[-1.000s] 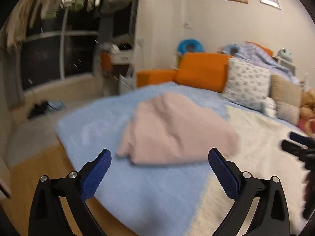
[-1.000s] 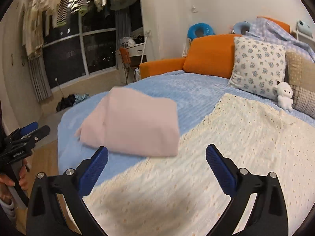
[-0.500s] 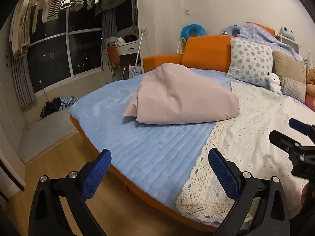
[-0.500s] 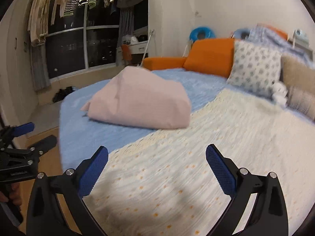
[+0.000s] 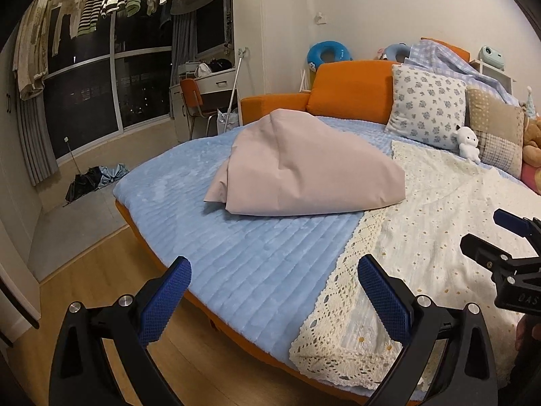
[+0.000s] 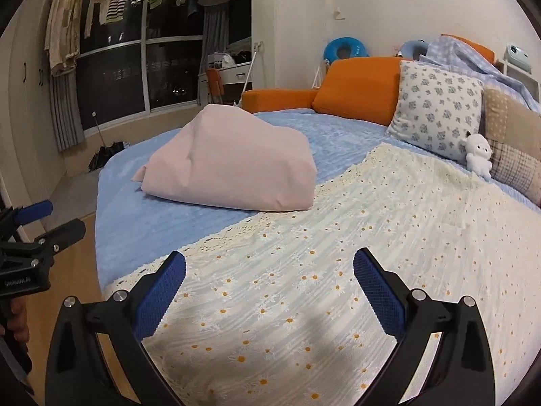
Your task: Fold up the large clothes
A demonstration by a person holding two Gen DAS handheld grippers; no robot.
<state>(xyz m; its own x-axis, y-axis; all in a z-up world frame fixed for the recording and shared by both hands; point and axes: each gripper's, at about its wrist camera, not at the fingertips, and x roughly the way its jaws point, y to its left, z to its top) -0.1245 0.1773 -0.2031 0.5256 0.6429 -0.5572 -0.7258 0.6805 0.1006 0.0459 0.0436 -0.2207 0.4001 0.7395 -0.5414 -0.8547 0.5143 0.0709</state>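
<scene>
A round bed (image 5: 236, 270) under a quilted blue cover fills most of both views, orange at its base. One cream lace-edged blanket (image 6: 338, 253) with small daisies covers its right half. One pink folded cloth (image 5: 304, 176), bulky and peaked, lies on the blue part toward the far left, its right edge touching the blanket's lace border. At the far right, one orange cushion (image 5: 351, 91), one floral pillow (image 5: 426, 108) and one beige patchwork pillow (image 5: 497, 132) line the headboard, with one small white plush (image 6: 478, 155) before them. The left gripper (image 5: 272, 299) and right gripper (image 6: 268, 292) both hang near the bed's near edge, jaws spread wide, holding nothing, well apart from the cloth; nothing lies between.
</scene>
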